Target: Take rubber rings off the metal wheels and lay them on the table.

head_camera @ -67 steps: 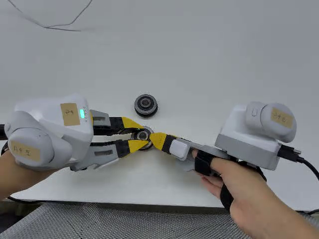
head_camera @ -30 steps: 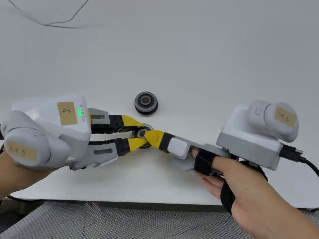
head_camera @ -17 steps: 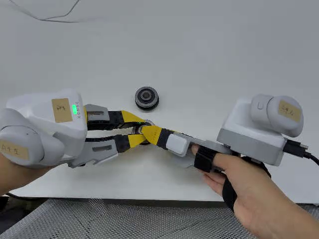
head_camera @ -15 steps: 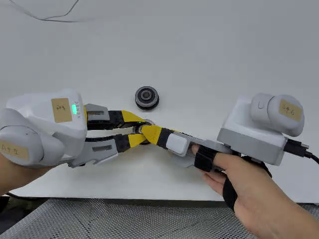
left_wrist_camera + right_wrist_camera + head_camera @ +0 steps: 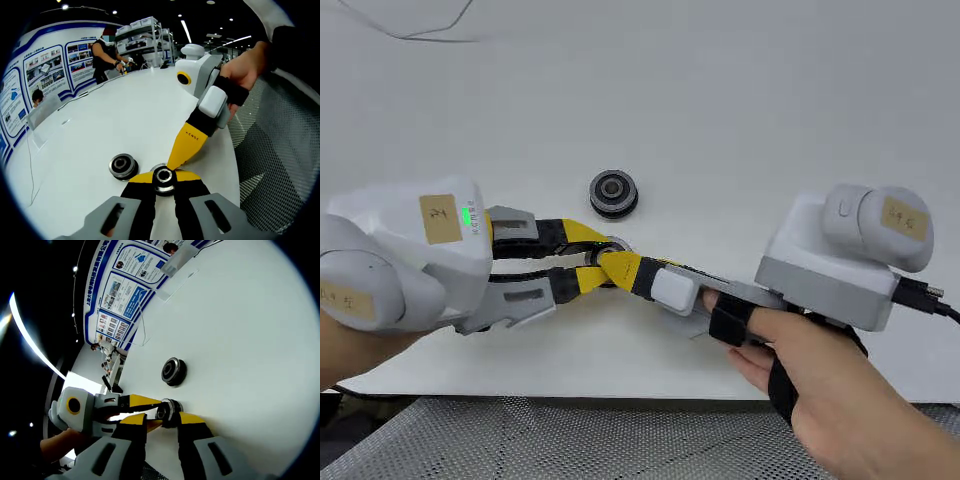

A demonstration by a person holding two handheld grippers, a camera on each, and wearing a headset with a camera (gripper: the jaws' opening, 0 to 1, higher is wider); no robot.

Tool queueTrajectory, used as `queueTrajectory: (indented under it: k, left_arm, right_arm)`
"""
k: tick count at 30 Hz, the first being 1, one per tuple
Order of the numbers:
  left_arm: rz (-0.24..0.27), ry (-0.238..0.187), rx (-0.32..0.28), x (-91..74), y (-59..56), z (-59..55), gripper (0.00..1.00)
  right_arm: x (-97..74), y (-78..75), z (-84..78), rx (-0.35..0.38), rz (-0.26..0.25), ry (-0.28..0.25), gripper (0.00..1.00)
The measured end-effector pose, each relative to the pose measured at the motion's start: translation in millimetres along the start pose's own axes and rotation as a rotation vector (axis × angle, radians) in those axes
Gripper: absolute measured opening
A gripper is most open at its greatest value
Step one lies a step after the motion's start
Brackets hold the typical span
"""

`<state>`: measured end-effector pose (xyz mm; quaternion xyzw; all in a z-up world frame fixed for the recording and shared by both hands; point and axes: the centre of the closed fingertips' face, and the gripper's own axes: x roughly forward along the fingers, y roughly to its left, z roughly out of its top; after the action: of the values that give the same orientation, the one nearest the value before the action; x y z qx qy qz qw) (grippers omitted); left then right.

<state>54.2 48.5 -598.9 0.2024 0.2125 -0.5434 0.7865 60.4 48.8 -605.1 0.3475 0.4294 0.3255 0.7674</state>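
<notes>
While I watch through the head view, the left gripper [image 5: 588,262] reaches in from 9 o'clock, its jaws clamped on a metal wheel [image 5: 606,250] just above the white surface [image 5: 740,130]. The right gripper [image 5: 618,266] comes in from 4 o'clock, carried by a hand [image 5: 800,365], and its yellow tip touches that wheel. A second wheel [image 5: 612,192] lies apart at 12 o'clock of the held one, wearing its dark rubber ring [image 5: 595,197].

Through the left gripper view, my own jaws rise from 6 o'clock and close tight on the metal wheel [image 5: 163,178] from both sides. The right gripper's yellow jaw slants down from 1 o'clock to the wheel's far edge. At 10 o'clock of it rests the second wheel [image 5: 123,166].

Through the right gripper view, my jaws stand narrowly apart with the metal wheel [image 5: 168,411] at their tips; I cannot tell whether they pinch it. The left gripper [image 5: 142,407] holds it from 9 o'clock. Off at 12 o'clock sits the second wheel [image 5: 173,371].
</notes>
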Motion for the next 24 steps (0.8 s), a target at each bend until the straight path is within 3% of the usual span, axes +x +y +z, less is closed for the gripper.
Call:
queueTrajectory:
  k: [24]
  left_arm:
    - [0.004, -0.01, -0.003, -0.1, -0.4, -0.2, 0.13]
  right_arm:
    - [-2.5, -13.6, 1.3, -0.025, -0.04, 0.0, 0.07]
